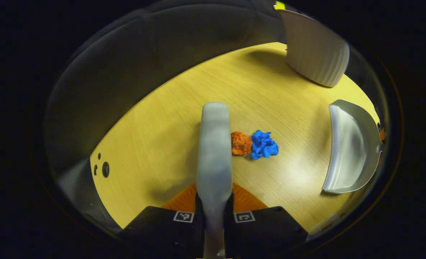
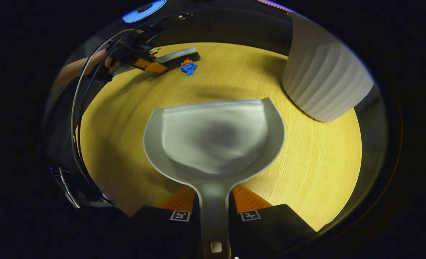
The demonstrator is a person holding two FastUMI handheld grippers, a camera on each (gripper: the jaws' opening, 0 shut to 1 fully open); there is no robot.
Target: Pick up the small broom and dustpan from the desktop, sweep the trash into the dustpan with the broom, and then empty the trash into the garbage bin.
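Left tool [image 1: 214, 212] was clamped on the broom [image 1: 214, 151], whose long axis ran straight ahead; the orange scrap [image 1: 241, 143] touched its right side, the blue scrap [image 1: 264, 144] just beyond. Right tool [image 2: 214, 216] gripped the dustpan [image 2: 213, 138] by its handle, mouth facing the scraps, well apart across the bench [image 1: 155, 144]. The bin [image 2: 324, 82] stood near the far edge. Sweeping rightward looked next.
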